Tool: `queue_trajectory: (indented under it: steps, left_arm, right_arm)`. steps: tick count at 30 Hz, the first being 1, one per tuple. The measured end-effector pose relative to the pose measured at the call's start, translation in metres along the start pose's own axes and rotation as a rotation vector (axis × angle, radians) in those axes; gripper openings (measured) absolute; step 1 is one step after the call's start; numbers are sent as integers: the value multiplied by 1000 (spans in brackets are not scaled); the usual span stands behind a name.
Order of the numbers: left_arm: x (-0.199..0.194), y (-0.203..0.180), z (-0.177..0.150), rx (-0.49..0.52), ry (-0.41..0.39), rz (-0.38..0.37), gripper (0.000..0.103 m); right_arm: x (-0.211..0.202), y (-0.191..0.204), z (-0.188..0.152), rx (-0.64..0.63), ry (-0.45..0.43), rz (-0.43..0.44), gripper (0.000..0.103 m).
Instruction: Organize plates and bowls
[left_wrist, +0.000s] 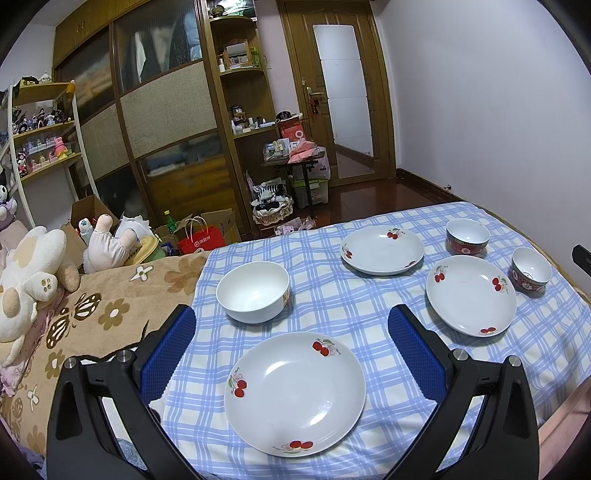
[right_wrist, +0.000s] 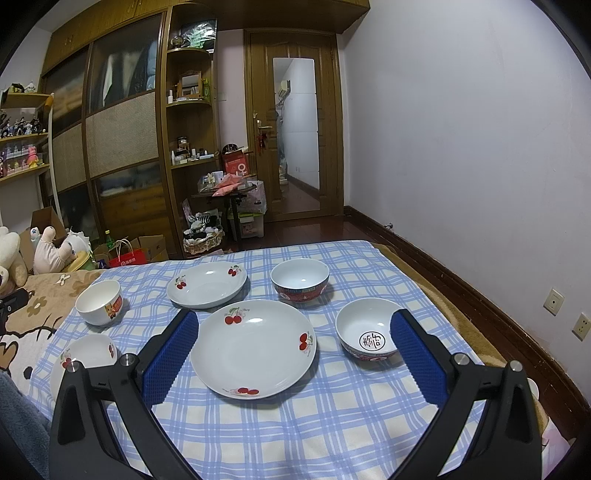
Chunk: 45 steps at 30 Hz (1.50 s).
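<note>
On the checked cloth (right_wrist: 332, 424), three plates (right_wrist: 253, 349) and three bowls (right_wrist: 300, 278) sit empty.

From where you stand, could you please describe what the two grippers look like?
Both look alike. The left gripper and right gripper each have a black frame with angled, cut-out arms, round silver bolts at the joints, and two flat fingers faced with blue ribbed pads. No cables, markings or sleeves show.
</note>
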<state>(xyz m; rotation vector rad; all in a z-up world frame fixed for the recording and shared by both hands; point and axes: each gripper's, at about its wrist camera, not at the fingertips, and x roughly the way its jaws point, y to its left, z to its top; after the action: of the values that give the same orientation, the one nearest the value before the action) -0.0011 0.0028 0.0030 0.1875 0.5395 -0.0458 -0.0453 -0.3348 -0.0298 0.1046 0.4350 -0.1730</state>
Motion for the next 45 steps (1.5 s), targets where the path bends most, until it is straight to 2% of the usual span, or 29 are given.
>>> queue_trajectory:
  steps: [16,24,29,34,38,45]
  left_arm:
    - [0,0,0,2,1,-2,102]
    - [2,-4,0,21,23,-46,102]
    - [5,-5,9,15,51,-73,102]
    - [4,-9,19,55,55,-77,102]
    - [17,-9,29,70,104,-92,102]
    - [58,3,38,106,238,-68,102]
  right_arm:
    - [0,0,0,1,1,0,103]
    - [1,0,-1,-1,5,1,103]
    - [-2,4,1,-4,-10,16,103]
    - [-1,15,7,-8,-18,34,103]
    - [1,34,14,-36,-3,62,103]
    - [16,75,22,-72,52,136,103]
